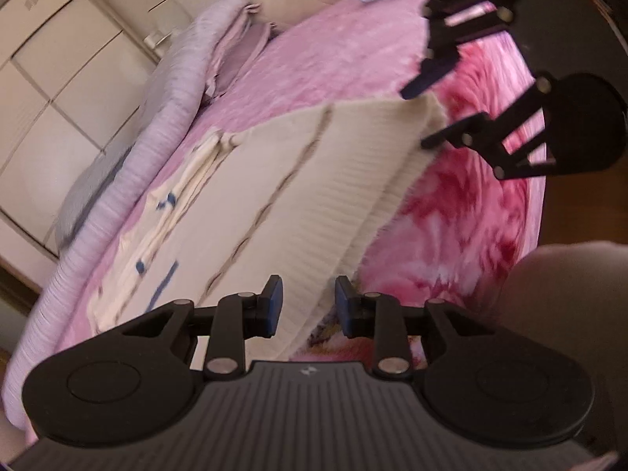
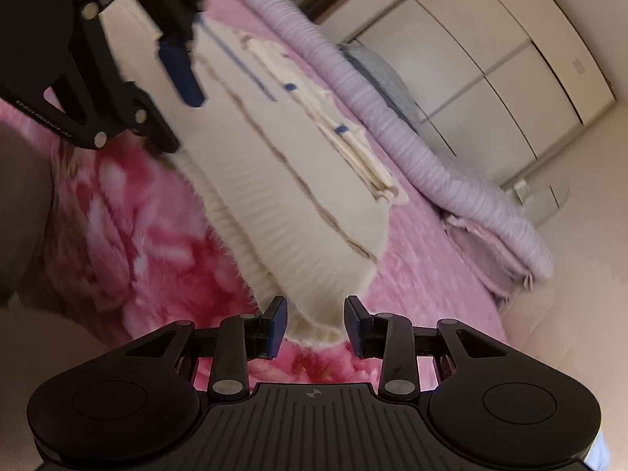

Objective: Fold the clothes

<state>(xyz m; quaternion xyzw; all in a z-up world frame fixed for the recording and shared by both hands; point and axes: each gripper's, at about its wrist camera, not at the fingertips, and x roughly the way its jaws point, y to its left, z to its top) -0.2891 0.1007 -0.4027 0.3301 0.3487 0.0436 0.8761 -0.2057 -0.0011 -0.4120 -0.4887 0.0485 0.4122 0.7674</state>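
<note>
Cream ribbed sweater (image 1: 298, 180) lies on the pink bed (image 1: 353, 51); left hand-held gripper (image 1: 308, 306) and right hand-held gripper (image 2: 316, 325), both released, should pinch matching near corners squarely.

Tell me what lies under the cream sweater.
The cream sweater lies flat on a pink floral blanket, which shows all around it. A lilac quilt is bunched beyond. Whatever sits directly beneath the sweater's middle is covered and cannot be seen.

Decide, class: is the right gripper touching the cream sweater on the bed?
Cannot tell. In the right wrist view the right gripper has its pads spread either side of the cream sweater corner; blur hides any contact.
</note>
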